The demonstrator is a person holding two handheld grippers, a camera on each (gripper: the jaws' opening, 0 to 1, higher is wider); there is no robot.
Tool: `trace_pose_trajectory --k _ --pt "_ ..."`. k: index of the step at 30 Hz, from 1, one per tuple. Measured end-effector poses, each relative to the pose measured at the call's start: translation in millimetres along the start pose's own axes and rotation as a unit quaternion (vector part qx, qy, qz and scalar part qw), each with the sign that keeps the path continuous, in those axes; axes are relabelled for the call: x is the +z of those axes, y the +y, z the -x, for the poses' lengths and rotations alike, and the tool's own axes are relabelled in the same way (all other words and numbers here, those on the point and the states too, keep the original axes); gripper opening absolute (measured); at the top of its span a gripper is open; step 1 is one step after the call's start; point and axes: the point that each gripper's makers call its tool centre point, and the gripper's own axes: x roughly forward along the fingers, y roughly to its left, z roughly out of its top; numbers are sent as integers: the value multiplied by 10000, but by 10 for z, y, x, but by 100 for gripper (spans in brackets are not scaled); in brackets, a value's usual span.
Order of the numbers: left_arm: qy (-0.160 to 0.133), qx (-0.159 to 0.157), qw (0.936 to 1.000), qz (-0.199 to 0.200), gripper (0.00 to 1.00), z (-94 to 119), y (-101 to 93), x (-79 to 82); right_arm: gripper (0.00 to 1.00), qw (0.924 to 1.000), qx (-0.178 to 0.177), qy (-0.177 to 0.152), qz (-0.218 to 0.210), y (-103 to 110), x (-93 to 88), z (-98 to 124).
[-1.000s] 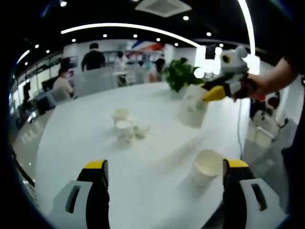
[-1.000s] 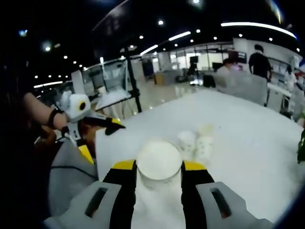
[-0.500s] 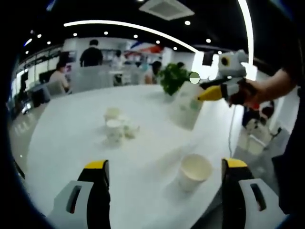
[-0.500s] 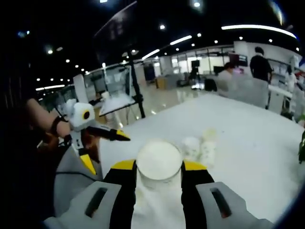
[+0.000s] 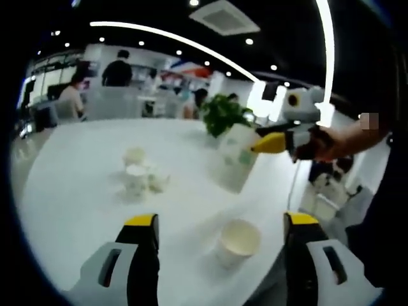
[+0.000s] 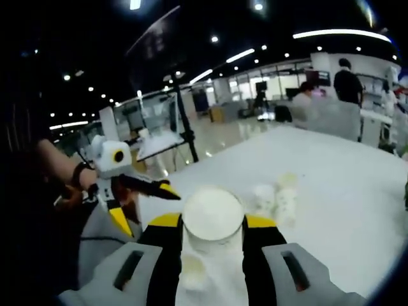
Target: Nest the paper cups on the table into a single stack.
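White table [image 5: 76, 166], lone cup [image 5: 236, 241] near its edge.

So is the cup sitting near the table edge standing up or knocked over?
Standing up. In the left gripper view the near paper cup rests on its base on the table, its open mouth facing upward.

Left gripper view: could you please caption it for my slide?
Open left tool near a standing cup; right tool holds another cup above the table.

white paper cups [image 5: 237, 241], white table [image 5: 70, 178], green plant [image 5: 221, 115]
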Motion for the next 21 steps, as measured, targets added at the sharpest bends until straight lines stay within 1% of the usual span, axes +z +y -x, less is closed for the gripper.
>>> trace_pose_trajectory --k 3,7,10,12,21 --pt "9 -90 10000 34 70 -7 -37 7 33 10000 93 -29 -8 70 16 -21" --pt "-17 -180 9998 88 68 -25 -84 35 33 9998 206 -59 -11 149 21 -44" --pt "0 -299 9994 172 64 -41 -137 38 33 9996 271 -96 -42 193 31 -55" --pt "24 -377 9992 101 62 -57 -179 38 33 9993 334 -124 -59 232 37 -65" --pt "-24 -608 9979 217 56 -88 -271 85 33 9971 692 -297 -123 418 83 -83"
